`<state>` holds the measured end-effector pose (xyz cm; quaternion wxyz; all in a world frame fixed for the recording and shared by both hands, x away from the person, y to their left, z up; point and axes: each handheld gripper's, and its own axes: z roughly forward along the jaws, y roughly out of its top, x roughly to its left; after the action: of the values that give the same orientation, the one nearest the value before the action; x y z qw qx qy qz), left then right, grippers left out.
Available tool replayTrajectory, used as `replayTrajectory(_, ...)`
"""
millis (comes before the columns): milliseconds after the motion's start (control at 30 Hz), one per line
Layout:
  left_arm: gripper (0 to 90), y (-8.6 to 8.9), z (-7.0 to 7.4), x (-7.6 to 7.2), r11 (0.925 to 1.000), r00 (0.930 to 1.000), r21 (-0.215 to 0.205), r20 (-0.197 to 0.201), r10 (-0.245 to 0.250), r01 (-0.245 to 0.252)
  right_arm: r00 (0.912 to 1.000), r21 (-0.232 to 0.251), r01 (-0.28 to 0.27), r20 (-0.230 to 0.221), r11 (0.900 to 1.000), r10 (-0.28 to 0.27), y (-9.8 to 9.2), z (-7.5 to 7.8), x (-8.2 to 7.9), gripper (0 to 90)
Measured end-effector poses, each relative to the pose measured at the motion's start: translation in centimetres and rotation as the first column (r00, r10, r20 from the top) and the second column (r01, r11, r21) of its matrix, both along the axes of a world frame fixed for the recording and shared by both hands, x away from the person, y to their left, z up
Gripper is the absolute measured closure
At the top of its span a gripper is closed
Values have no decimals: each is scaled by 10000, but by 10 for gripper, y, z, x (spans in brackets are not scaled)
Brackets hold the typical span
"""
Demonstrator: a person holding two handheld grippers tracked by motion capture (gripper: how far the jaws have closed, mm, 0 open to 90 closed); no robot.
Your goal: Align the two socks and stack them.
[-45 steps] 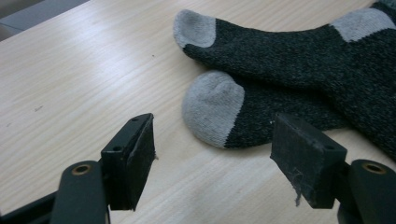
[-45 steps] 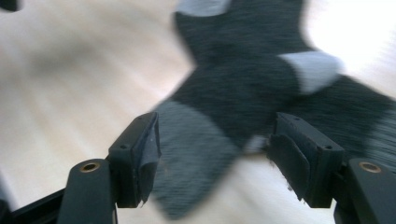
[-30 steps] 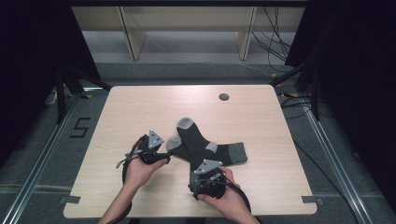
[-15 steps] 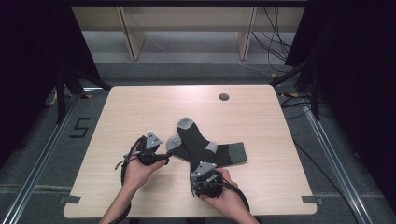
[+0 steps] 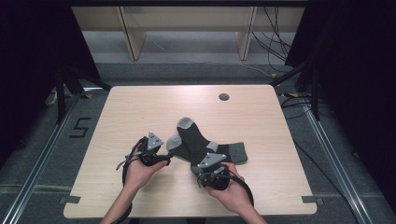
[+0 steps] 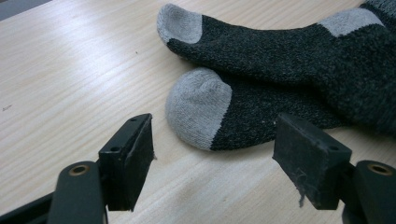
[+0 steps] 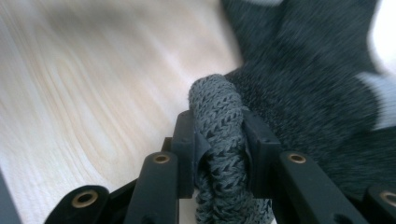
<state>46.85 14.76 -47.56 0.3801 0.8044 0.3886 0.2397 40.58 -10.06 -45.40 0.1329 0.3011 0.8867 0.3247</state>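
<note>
Socks (image 5: 198,142), dark grey knit, pale grey toes, crossed

Lab or recording bay, not a home. Pale wood-laminate table (image 5: 140,116) with a round cable hole (image 5: 223,97) stands alone on grey carpet tiles (image 5: 42,154). Black curtains (image 5: 32,60) close off both sides. Metal floor rails (image 5: 37,175) run along each flank of the table; a black number five (image 5: 79,127) is marked on the floor at the left. Loose black cables (image 5: 273,44) trail behind. A bare light-wood shelf frame (image 5: 187,28) stands against the back.
</note>
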Motion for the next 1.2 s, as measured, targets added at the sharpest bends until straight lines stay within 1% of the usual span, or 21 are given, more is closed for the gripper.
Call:
replayTrajectory(33,279,0,0,0,10000,10000,0,0,0,0,10000,0,0,0,10000,0,0,0,0,703)
replayTrajectory(67,279,1,1,-1,10000,10000,4,44,15,-15,9995,318,306,104,9990,-310,-6,14,1,702)
replayTrajectory(100,279,1,1,-1,10000,10000,4,44,15,-15,9995,318,306,104,9990,-310,-6,14,1,702)
replayTrajectory(133,279,2,1,-1,10000,10000,5,43,-20,20,9982,500,461,357,9977,-479,-11,25,3,701)
replayTrajectory(167,279,2,1,-1,10000,10000,53,61,-15,15,9982,500,461,357,9977,-479,-11,25,3,701)
replayTrajectory(200,279,2,2,-1,10000,10000,25,80,-6,6,9973,492,549,468,9973,-572,-16,37,5,701)
replayTrajectory(233,278,2,2,-1,10000,10000,25,80,-6,6,9963,486,475,695,9977,-508,-19,42,7,701)
replayTrajectory(333,279,1,4,0,10000,9998,34,188,6,-6,9935,508,585,944,9970,-631,-25,53,12,701)
replayTrajectory(400,279,1,8,2,9994,9996,297,240,-174,167,9933,626,737,843,9953,-789,-28,58,13,701)
replayTrajectory(433,280,0,8,3,9997,9995,217,268,-156,150,9918,583,691,1031,9959,-749,-30,61,14,701)
replayTrajectory(500,279,-2,9,4,9999,9994,95,320,-109,106,9898,682,756,1160,9948,-832,-32,64,15,701)
replayTrajectory(600,278,-3,10,5,9995,9993,205,299,-239,233,9897,765,902,1042,9930,-980,-33,66,16,700)
replayTrajectory(633,278,-6,10,5,9998,9991,53,361,-208,206,9892,768,870,1112,9932,-952,-34,67,18,701)
replayTrajectory(700,277,-6,11,5,9993,9991,221,316,-297,290,9883,820,858,1191,9929,-953,-35,68,21,701)
replayTrajectory(733,276,-8,10,5,9997,9990,48,369,-247,245,9885,840,970,1076,9917,-1058,-35,70,22,701)
replayTrajectory(767,276,-8,11,4,9991,9988,266,340,-349,340,9881,815,951,1131,9921,-1040,-36,72,23,701)
replayTrajectory(933,280,-11,14,6,9993,9982,110,492,-352,347,9849,860,994,1334,9913,-1103,-36,82,29,702)
replayTrajectory(967,289,-10,16,6,9984,9974,265,500,-517,504,9857,875,989,1282,9912,-1097,-36,84,29,701)
replayTrajectory(1000,296,-12,18,7,9984,9972,213,537,-527,516,9845,823,841,1469,9931,-955,-36,86,31,702)
replayTrajectory(1167,307,-17,21,11,9977,9958,1,625,-673,674,9828,974,1060,1411,9896,-1192,-35,93,32,703)
replayTrajectory(1200,316,-20,23,12,9951,9930,169,646,-987,978,9806,894,921,1647,9917,-1059,-36,95,35,703)
